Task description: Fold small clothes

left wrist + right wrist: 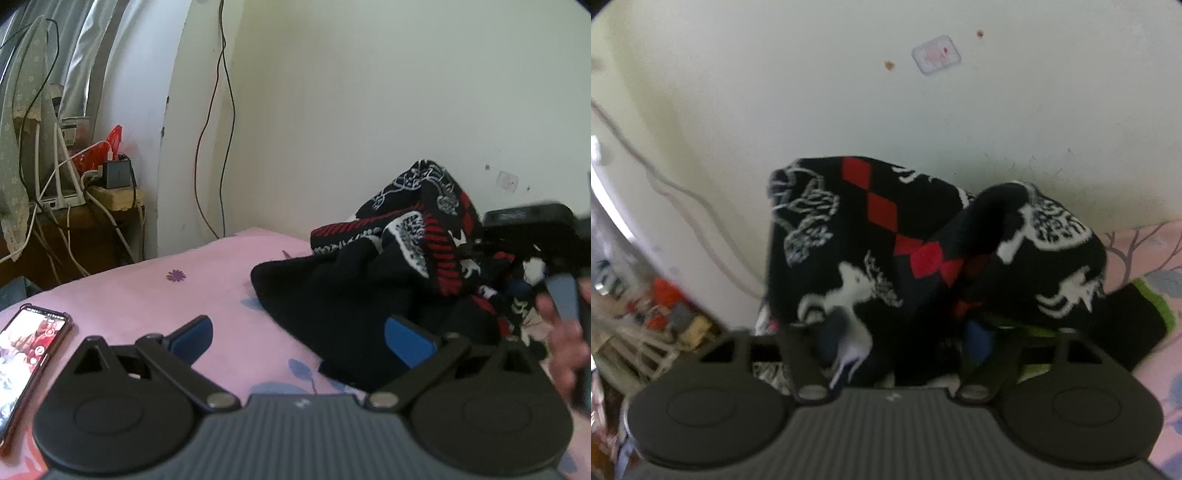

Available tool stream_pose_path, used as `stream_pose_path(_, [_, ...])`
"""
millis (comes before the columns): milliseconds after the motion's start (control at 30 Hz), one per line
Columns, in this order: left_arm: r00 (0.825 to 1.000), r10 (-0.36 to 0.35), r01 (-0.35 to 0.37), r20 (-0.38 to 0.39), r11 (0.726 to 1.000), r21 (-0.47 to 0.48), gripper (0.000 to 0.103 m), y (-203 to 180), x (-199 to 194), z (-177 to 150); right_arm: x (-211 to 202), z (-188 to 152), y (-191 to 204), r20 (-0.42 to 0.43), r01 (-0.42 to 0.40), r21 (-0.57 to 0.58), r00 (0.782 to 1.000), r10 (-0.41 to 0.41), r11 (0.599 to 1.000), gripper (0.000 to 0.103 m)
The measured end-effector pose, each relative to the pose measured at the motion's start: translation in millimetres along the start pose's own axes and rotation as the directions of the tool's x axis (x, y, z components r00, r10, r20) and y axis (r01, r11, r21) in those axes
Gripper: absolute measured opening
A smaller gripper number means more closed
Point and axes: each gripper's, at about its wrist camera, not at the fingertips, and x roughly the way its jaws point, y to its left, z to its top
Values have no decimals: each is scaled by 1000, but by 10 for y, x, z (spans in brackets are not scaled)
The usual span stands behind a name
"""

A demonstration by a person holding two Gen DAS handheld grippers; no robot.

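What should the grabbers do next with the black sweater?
Probably lift and spread it flat. The sweater is bunched up on the pink sheet, the right gripper has cloth between its fingers, and the left gripper is open and empty.

We see a phone [27,354] lying on the pink bed sheet [147,291], a black wire [221,122] hanging down the wall [369,92], and a plug box [116,173] on a crowded shelf [92,214].
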Motion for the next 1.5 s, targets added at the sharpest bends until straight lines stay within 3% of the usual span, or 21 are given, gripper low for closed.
stream_pose_path(33, [1000,11,-11,1,1000,12,103,-4,-11,-14,-5,54,61,11,-1,-14,1000,1,1000,33])
stream_pose_path(100, [1000,25,-25,8,999,23,103,-27,-15,-6,-147,181,173,54,-30,-46,998,32,998,27])
stream_pose_path(167, [999,32,-33,18,999,21,103,-35,-7,-6,-451,335,271,117,-65,-75,990,73,995,9])
stream_pose_path(333, [998,63,-63,30,998,7,103,-3,-9,11,-1383,629,313,206,-199,-94,955,214,976,9])
stream_pose_path(567, [993,106,-103,58,993,-58,103,142,-48,36,-2793,506,61,309,-269,-173,898,312,947,9])
stream_pose_path(667, [991,114,-106,71,989,-107,103,255,-93,43,-3297,283,-198,314,-267,-203,893,321,942,12])
stream_pose_path(700, [991,112,-102,73,987,-122,103,287,-104,46,-3438,187,-327,305,-265,-202,898,317,943,18])
stream_pose_path(767, [993,100,-90,70,987,-132,103,309,-114,48,-3622,-29,-606,271,-246,-192,917,293,950,38])
stream_pose_path(800, [994,90,-81,67,989,-127,103,299,-119,47,-3680,-145,-731,250,-225,-184,931,267,957,55])
stream_pose_path(833, [995,74,-66,64,991,-118,103,279,-135,40,-3769,-279,-895,234,-194,-173,944,232,966,60])
stream_pose_path(933, [999,-4,8,42,996,-86,103,154,-212,31,-3875,-721,-1362,169,-83,-111,980,101,990,60])
stream_pose_path(1000, [995,-97,97,10,993,-63,103,19,-275,24,-3884,-1031,-1654,121,-26,-59,992,33,998,60])
stream_pose_path(1100, [971,-231,230,-56,973,-21,103,-272,-311,22,-3874,-1333,-1928,127,46,10,991,-47,999,61])
stream_pose_path(1167, [948,-294,297,-124,955,5,103,-525,-240,29,-3892,-1461,-2075,141,33,84,989,-44,996,61])
stream_pose_path(1267, [895,-377,393,-238,919,20,103,-920,-33,-8,-3912,-1587,-2197,165,2,162,986,-29,987,67])
stream_pose_path(1300, [889,-375,397,-261,917,35,103,-1035,32,-36,-3879,-1591,-2214,162,-18,187,987,-13,982,67])
stream_pose_path(1333, [893,-353,384,-280,921,63,100,-1170,107,-73,-3834,-1533,-2136,155,-29,201,988,-2,979,67])
stream_pose_path(1400, [911,-306,350,-278,928,124,58,-1356,171,-144,-3777,-1562,-2131,148,-40,201,989,10,979,67])
stream_pose_path(1433, [913,-291,340,-285,930,140,30,-1377,193,-144,-3727,-1556,-2138,142,-53,200,990,25,978,67])
stream_pose_path(1467, [906,-301,351,-299,928,129,14,-1365,184,-127,-3676,-1553,-2123,137,-72,203,990,44,977,67])
stream_pose_path(1500, [889,-339,383,-306,919,95,14,-1306,140,-85,-3674,-1554,-2101,134,-91,205,989,64,974,67])
